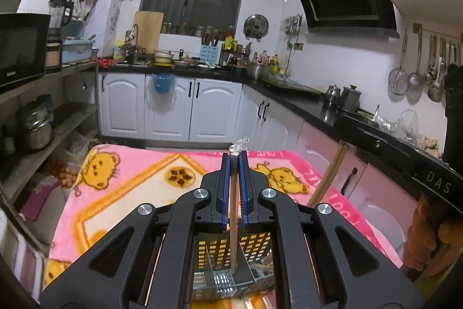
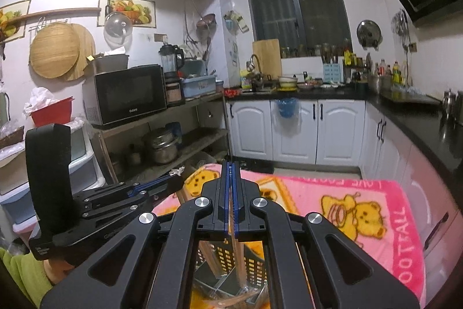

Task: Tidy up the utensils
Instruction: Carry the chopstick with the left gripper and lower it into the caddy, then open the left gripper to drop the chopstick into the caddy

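Kitchen, pink bear blanket (image 1: 139, 193) over the bench — both tongs, left (image 1: 235, 161) and right (image 2: 230, 167), each clamp a chopstick (image 1: 233, 222) above a perforated holder (image 1: 231, 251).

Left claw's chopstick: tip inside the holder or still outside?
Inside: the chopstick in the left claw runs down past the perforated holder rim.
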The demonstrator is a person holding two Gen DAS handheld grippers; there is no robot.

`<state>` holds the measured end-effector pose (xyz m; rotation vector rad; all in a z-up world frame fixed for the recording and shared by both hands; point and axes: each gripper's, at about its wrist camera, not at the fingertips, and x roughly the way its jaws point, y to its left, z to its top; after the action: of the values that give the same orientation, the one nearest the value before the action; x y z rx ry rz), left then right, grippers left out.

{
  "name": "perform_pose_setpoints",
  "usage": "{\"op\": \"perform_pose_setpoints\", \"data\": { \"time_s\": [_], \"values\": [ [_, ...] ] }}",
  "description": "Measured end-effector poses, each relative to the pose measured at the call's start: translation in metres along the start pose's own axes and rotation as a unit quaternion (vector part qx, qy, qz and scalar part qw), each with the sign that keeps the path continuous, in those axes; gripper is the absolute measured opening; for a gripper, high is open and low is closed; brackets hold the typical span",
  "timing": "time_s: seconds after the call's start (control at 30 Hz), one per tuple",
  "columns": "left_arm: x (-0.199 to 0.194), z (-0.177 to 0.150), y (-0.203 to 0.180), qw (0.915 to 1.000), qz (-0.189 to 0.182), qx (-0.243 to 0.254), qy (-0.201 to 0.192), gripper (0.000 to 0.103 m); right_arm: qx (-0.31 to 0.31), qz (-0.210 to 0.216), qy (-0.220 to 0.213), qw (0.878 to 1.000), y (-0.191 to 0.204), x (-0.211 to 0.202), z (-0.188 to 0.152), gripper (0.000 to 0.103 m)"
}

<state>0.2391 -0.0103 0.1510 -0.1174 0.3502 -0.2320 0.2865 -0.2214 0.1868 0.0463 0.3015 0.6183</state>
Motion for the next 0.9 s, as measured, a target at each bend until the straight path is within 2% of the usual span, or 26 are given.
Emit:
{"op": "perform_pose_setpoints", "data": {
  "time_s": [0.33, 0.43, 0.63, 0.77, 0.83, 0.9],
  "values": [
    [0.005, -0.017, 0.002, 0.9999, 0.0, 0.003, 0.015, 0.003, 0.043, -0.003, 0.028, 0.999, -0.017, 0.014, -0.03, 0.004],
    [0.005, -0.021, 0.004, 0.9999, -0.001, 0.0, 0.017, 0.004, 0.053, -0.009, 0.027, 0.998, -0.023, 0.012, -0.037, 0.015],
    [0.005, -0.026, 0.008, 0.9997, 0.0, -0.007, 0.023, 0.005, 0.071, -0.019, 0.027, 0.997, -0.034, 0.005, -0.047, 0.021],
    [0.001, -0.028, 0.01, 0.9997, 0.001, -0.009, 0.021, 0.019, 0.076, -0.028, 0.03, 0.996, -0.039, 0.0, -0.054, 0.025],
    [-0.001, -0.028, 0.01, 0.9998, 0.002, -0.008, 0.019, 0.021, 0.078, -0.032, 0.034, 0.996, -0.042, -0.002, -0.058, 0.028],
    [-0.001, -0.029, 0.011, 0.9998, 0.002, -0.009, 0.02, 0.028, 0.076, -0.036, 0.039, 0.996, -0.043, -0.003, -0.062, 0.031]
  ]
}}
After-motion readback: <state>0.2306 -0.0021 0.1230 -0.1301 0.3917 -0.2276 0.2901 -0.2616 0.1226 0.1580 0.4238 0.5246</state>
